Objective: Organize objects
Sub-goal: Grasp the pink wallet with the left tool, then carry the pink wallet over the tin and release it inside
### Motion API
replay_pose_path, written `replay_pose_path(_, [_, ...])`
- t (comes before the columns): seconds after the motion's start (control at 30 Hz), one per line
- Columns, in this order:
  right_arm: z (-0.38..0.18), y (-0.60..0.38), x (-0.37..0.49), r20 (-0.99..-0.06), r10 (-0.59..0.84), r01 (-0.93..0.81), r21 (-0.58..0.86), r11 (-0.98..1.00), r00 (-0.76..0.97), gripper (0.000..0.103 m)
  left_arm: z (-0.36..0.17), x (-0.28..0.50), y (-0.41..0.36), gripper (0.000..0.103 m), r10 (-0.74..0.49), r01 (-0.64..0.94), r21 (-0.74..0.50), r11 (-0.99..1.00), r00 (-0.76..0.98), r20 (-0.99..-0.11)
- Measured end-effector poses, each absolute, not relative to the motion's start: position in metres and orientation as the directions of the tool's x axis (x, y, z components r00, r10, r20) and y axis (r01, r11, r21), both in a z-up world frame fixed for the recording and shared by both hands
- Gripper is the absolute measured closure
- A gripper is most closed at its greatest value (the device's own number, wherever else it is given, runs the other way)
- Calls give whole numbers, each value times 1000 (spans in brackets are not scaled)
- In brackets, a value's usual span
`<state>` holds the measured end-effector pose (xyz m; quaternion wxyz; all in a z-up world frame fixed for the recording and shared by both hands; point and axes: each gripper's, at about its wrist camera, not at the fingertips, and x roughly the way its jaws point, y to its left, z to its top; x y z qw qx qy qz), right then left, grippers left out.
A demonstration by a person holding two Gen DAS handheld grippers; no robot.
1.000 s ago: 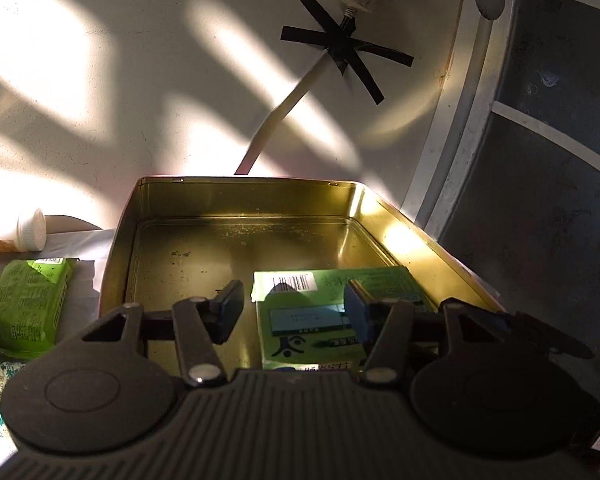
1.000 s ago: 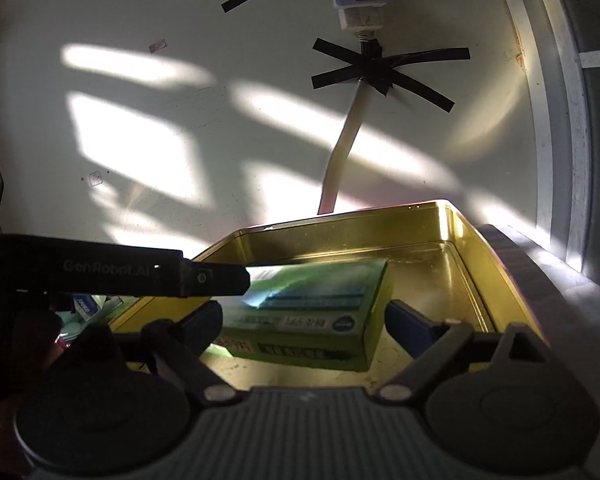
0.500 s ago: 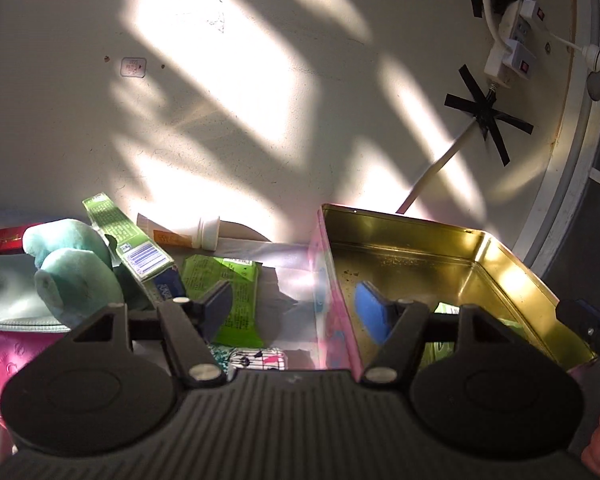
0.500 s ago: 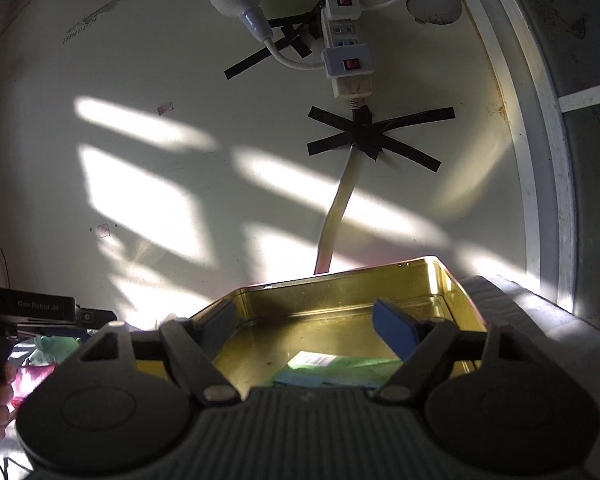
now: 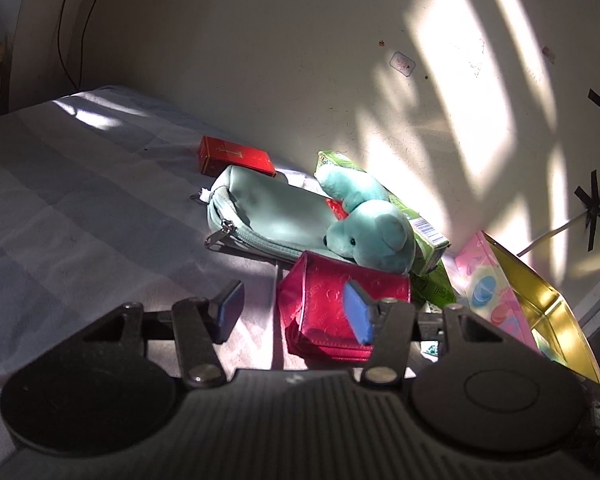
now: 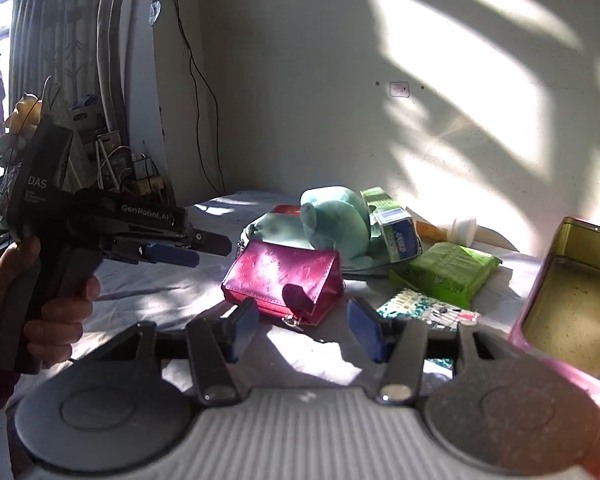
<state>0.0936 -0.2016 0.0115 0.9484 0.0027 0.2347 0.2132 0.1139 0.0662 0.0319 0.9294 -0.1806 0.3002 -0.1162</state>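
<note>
On the sheet beside my gold tin (image 6: 572, 292), the pink wallet (image 6: 284, 276), teal plush bear (image 5: 374, 236), green packet (image 6: 448, 272) and red box (image 5: 236, 156) still wait outside. My left gripper (image 5: 292, 312) and right gripper (image 6: 304, 326) are both closing on nothing.

A lived-in home room, a cloth-covered surface (image 5: 80, 200) against a plain sunlit wall (image 6: 300, 80), a teal plush bear (image 5: 370, 236) and pouches lay on it, curtained window (image 6: 52, 20) and cluttered shelf (image 6: 112, 160) stood at one side.
</note>
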Motion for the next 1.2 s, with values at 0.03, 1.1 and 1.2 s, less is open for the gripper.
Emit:
replay_pose_path(0.03, [8,-195,105,-457,410,-397,130,909,789,54,29,114,65,49,-336,124,-403,907,790,-514])
replay_pose_path(1.1, [28,-384,37,-337,25,103,356,929,941,80,53,104,-179,66,-701,644,-298,705,567,-433])
replay_pose_path(1.2, [13,-398,43,-368,33,125,397,909,929,75,44,112,-194,66,-673,627,-282,726,567,-474])
